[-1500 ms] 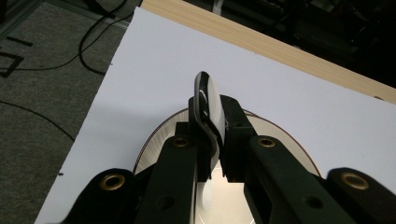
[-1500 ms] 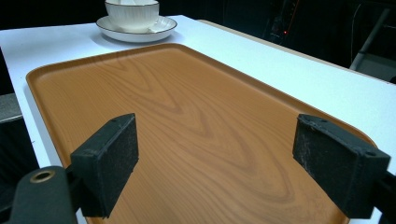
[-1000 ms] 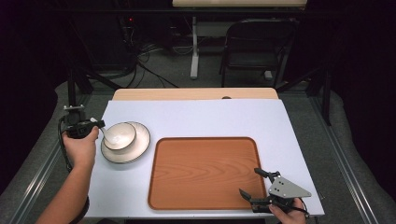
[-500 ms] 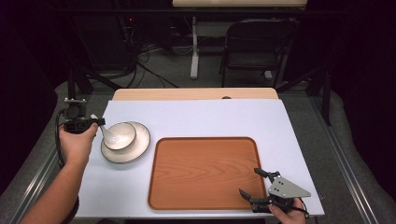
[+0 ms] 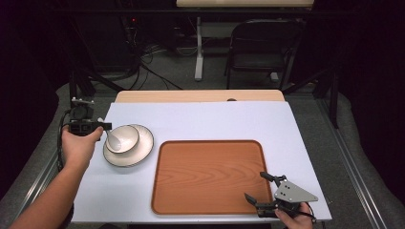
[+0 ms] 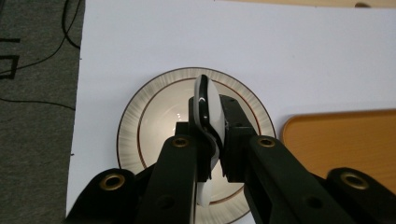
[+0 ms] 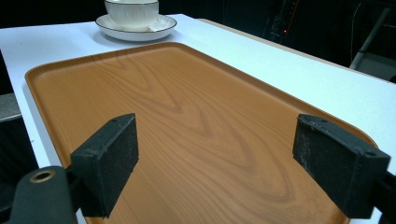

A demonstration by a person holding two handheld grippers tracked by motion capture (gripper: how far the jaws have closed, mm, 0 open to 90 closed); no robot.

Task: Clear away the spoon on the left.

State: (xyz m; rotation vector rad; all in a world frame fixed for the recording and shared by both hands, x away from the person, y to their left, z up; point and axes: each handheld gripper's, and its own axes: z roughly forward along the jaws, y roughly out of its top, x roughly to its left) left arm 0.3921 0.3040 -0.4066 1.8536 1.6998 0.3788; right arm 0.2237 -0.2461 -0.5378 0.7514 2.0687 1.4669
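White bowl (image 5: 122, 138) is pinched by its rim in the left claw (image 6: 212, 135), pads on the inner and outer wall, bowl edge-on between the jaws in the left gripper view. It sits over the striped-rim plate (image 5: 142, 151) at the left of the desk (image 5: 200, 119); can't tell if it touches the plate. Right claw (image 5: 260, 188) is spread wide with nothing between the pads, low over the near right corner of the wooden tray (image 5: 207, 174), well apart from the bowl.

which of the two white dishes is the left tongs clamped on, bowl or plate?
The small white ceramic bowl: the left tongs pinch its rim. The wider white plate with the dark ribbed rim lies flat on the table beneath it, ungripped.
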